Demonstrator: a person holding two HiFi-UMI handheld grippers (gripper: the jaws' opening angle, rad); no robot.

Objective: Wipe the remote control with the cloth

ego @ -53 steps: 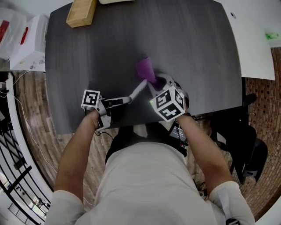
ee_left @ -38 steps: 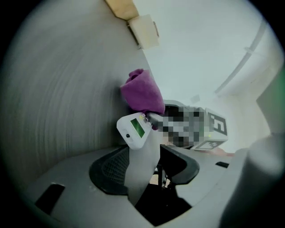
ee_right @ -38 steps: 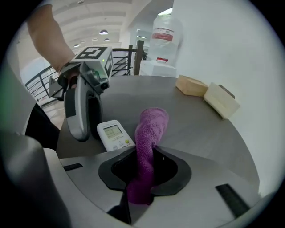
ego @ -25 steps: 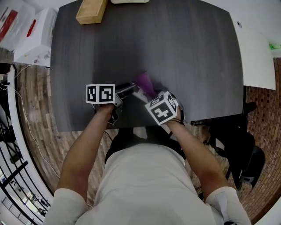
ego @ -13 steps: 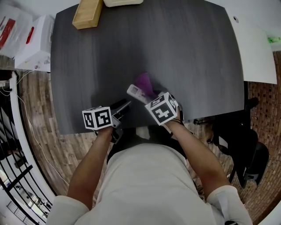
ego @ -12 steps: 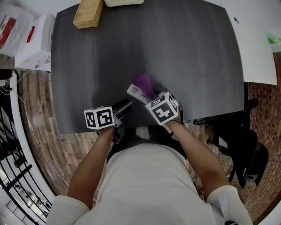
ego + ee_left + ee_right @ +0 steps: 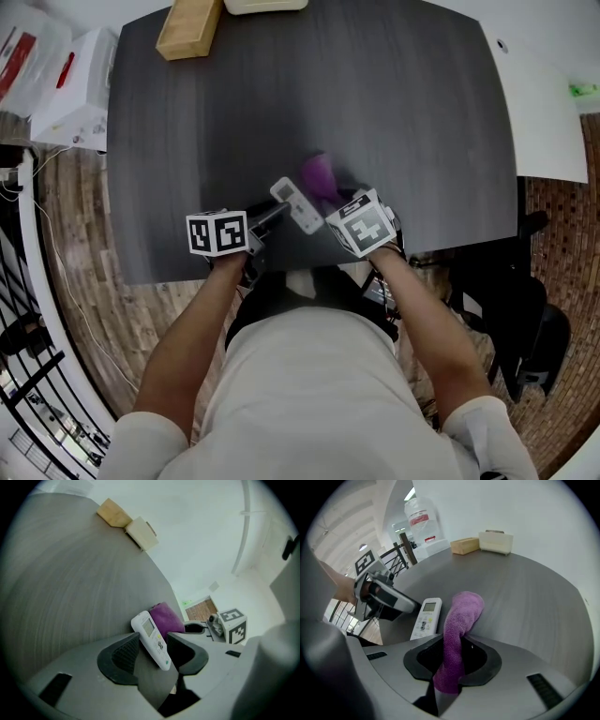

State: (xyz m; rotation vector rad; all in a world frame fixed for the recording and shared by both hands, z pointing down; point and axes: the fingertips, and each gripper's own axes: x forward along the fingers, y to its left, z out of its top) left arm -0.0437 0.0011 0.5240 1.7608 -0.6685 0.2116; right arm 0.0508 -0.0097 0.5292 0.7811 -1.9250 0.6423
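Observation:
The white remote control (image 7: pixel 295 204) lies on the dark table (image 7: pixel 394 112) near its front edge. My left gripper (image 7: pixel 274 214) comes at it from the left. In the left gripper view the button end of the remote (image 7: pixel 152 639) sits in the gap of the gripper (image 7: pixel 152 642), whose jaws stand apart. My right gripper (image 7: pixel 453 644) is shut on the purple cloth (image 7: pixel 457 630). The cloth (image 7: pixel 319 174) reaches down to the table just right of the remote (image 7: pixel 426 618), with the right gripper (image 7: pixel 342 199) close behind it.
A wooden block (image 7: pixel 190 25) and a cream box (image 7: pixel 262 5) stand at the table's far edge. A white box (image 7: pixel 70 89) lies off the table to the left. A white tabletop (image 7: pixel 544 103) adjoins on the right. The person's body is at the front edge.
Two seconds ago the left gripper held the remote up against the cloth. It then left the remote on the table, drew back to the front edge, and has now come forward to it.

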